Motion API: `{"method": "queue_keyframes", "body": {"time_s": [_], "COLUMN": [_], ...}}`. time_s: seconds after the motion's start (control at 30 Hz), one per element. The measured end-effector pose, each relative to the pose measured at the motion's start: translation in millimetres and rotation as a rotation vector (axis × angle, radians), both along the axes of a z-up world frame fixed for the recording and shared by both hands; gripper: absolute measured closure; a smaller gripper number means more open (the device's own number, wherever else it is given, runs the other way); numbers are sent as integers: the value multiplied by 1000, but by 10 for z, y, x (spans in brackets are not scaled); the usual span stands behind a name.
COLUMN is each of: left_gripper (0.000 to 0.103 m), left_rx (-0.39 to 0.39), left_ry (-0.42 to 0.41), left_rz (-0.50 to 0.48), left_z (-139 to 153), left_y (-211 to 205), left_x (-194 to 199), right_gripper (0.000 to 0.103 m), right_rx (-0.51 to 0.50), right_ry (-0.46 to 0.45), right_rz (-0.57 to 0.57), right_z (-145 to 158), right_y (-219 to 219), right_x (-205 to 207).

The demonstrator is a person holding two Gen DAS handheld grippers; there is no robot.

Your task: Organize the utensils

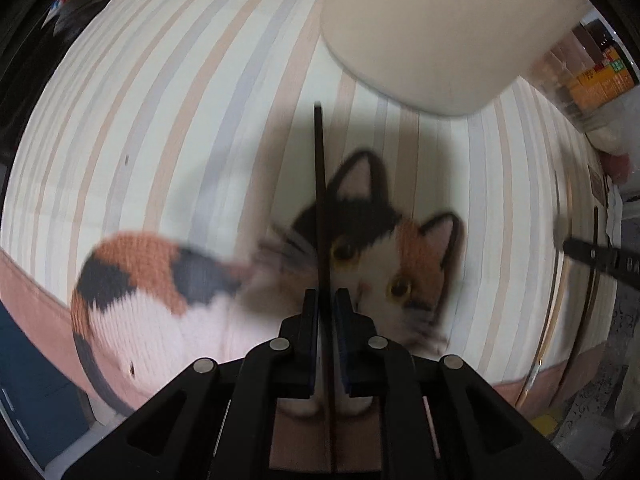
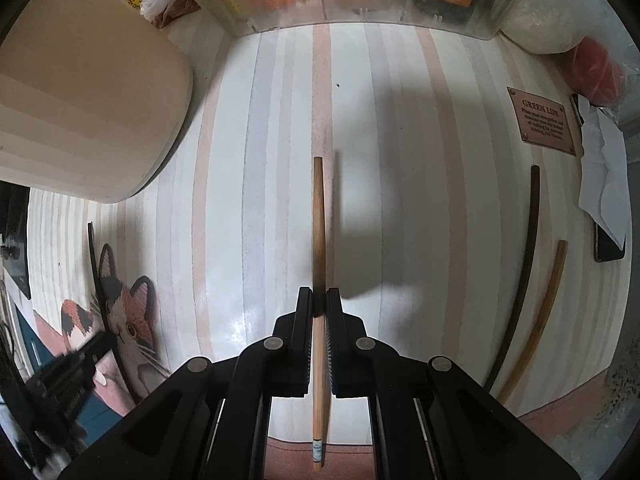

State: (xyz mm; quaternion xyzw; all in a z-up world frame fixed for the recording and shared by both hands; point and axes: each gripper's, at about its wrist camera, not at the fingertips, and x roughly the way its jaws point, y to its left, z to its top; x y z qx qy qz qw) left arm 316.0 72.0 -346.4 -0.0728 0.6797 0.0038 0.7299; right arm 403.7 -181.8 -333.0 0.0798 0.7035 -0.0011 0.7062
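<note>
My left gripper (image 1: 326, 300) is shut on a dark chopstick (image 1: 319, 184) that points forward above the striped mat, over a woven cat picture (image 1: 372, 256). My right gripper (image 2: 319, 300) is shut on a light wooden chopstick (image 2: 318, 232), held above the mat. On the mat at the right lie another dark chopstick (image 2: 526, 264) and another light wooden chopstick (image 2: 540, 320), side by side. A beige holder (image 2: 80, 92) stands at the far left; it also shows in the left wrist view (image 1: 432, 28). The left gripper shows in the right wrist view (image 2: 76, 364), with its dark chopstick (image 2: 93, 256).
A clear plastic bin (image 2: 360, 8) with orange packets stands at the mat's far edge. A brown label patch (image 2: 544, 120), white paper (image 2: 604, 176), a dark phone (image 2: 608, 248) and a red item (image 2: 600, 72) are at the right. The right gripper's finger (image 1: 600, 258) shows at the right edge.
</note>
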Motion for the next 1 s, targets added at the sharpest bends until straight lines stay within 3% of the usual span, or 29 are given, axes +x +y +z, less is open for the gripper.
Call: {"method": "queue_keyframes", "body": {"time_s": [0.13,0.3,0.43,0.7,1.0], "left_gripper": [98,100,100,100,100], "left_rx": [67,71,48,-3,-11], "left_ry": [-21,-43,-101,-248,-393], "left_rz": [-67,-67,-47,-36,-22], "left_z": [9,29,369,1076,1495], "left_y": [-172,-273,-72,-44,10], "left_x": [130,135,149,-196,-89], "right_gripper": [97,97,97,97,97], "right_rx": [-15,-18,-16,39,63], "right_ry": [5,1,-32,-129,-273], "right_rz": [-2,-4,2,-2,18], "right_z": [-44,-136,-52,303,829], "right_y": [40,275,313,245,175], "right_x": [5,0,-85,-220,-278]}}
